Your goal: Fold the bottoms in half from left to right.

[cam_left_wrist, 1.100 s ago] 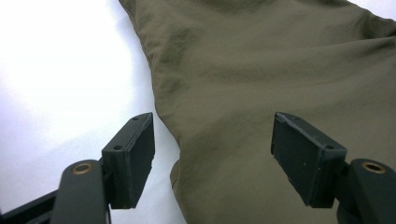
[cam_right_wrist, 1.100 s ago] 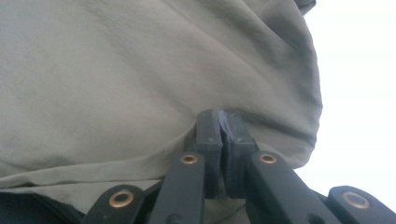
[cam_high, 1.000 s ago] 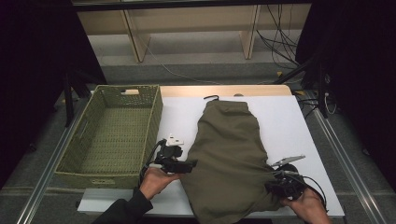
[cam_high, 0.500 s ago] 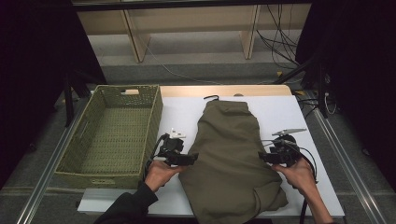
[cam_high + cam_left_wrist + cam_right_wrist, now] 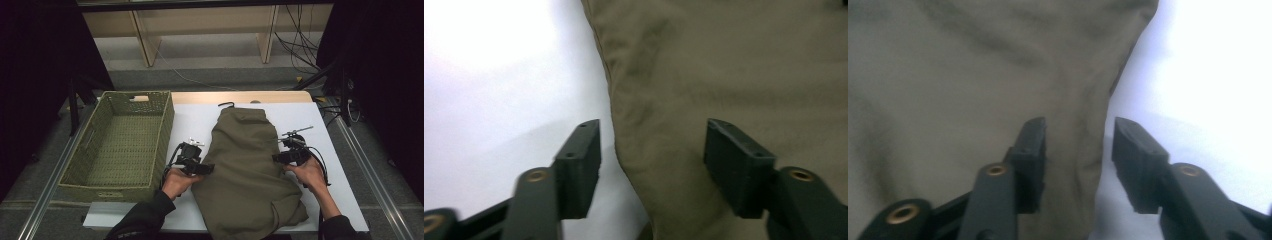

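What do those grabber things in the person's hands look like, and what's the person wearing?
Each hand holds a black tool: the left gripper and the right gripper. Each ends in two blocky black jaws on arms with small brass-coloured rivets. A black cable loops from each one. The right one carries a thin grey plate on top. The person wears dark sleeves.

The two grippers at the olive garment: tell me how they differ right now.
The left gripper sits at the olive garment's left edge, beside the woven basket; the right gripper is at its right edge, slightly farther up the table. The left's jaws stand wider apart than the right's. Both straddle the cloth's edge, jaws just closing, pads not yet pressing.
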`<state>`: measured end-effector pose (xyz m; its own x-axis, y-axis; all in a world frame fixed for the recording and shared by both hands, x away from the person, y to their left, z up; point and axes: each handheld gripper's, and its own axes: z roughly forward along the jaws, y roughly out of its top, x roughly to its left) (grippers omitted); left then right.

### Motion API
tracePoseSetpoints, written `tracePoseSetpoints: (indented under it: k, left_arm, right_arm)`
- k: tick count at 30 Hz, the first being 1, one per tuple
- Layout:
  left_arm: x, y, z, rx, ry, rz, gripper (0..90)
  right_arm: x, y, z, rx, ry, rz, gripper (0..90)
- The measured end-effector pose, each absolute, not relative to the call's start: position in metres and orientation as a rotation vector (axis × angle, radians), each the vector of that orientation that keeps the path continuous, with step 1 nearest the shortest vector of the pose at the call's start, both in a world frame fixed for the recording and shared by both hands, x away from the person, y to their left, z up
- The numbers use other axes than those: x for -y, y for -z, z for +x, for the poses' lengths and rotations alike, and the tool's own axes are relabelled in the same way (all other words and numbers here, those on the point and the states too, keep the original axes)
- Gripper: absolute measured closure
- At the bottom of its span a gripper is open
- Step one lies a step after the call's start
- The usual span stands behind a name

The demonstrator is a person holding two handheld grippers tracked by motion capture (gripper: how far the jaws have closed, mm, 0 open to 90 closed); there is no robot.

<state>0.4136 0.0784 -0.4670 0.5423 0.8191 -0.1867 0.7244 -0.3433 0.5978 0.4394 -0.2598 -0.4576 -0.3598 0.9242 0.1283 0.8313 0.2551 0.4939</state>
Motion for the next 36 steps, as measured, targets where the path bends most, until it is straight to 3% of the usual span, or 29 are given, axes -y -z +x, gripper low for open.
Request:
tracePoseSetpoints:
  k: [2,6,7,11,17,19,20,22,25,32,36]
  left_arm:
    - [-0.078,0.471,0.414,-1.243,-0.169,2.159,49.0]
    - [-0.079,0.472,0.411,-1.207,-0.174,2.198,79.7]
    - [-0.079,0.471,0.411,-1.201,-0.173,2.204,83.1]
    - [-0.079,0.468,0.405,-1.174,-0.193,2.224,86.5]
    - [-0.083,0.464,0.398,-1.162,-0.167,2.231,86.3]
    - [-0.082,0.464,0.399,-1.161,-0.175,2.236,85.4]
    - [-0.083,0.463,0.399,-1.161,-0.186,2.229,83.9]
    - [-0.083,0.459,0.401,-1.173,-0.209,2.202,72.5]
    - [-0.084,0.452,0.406,-1.196,-0.237,2.152,57.3]
    - [-0.077,0.440,0.423,-1.226,-0.270,2.061,34.5]
    - [-0.071,0.439,0.434,-1.240,-0.275,2.033,30.7]
  right_arm:
    - [0.262,0.460,0.440,-2.349,-0.719,1.672,65.7]
    - [0.263,0.463,0.439,-2.375,-0.702,1.719,79.8]
    - [0.263,0.463,0.439,-2.379,-0.702,1.716,82.0]
    - [0.264,0.461,0.436,-2.396,-0.695,1.725,87.2]
    - [0.264,0.460,0.424,-2.431,-0.694,1.704,87.8]
    - [0.264,0.460,0.424,-2.425,-0.696,1.703,85.1]
    - [0.264,0.460,0.424,-2.413,-0.697,1.707,79.2]
    - [0.266,0.458,0.427,-2.371,-0.741,1.694,61.4]
    - [0.271,0.453,0.432,-2.302,-0.826,1.664,45.4]
    - [0.269,0.449,0.445,-2.260,-0.909,1.599,33.1]
    - [0.267,0.452,0.449,-2.277,-0.916,1.584,29.6]
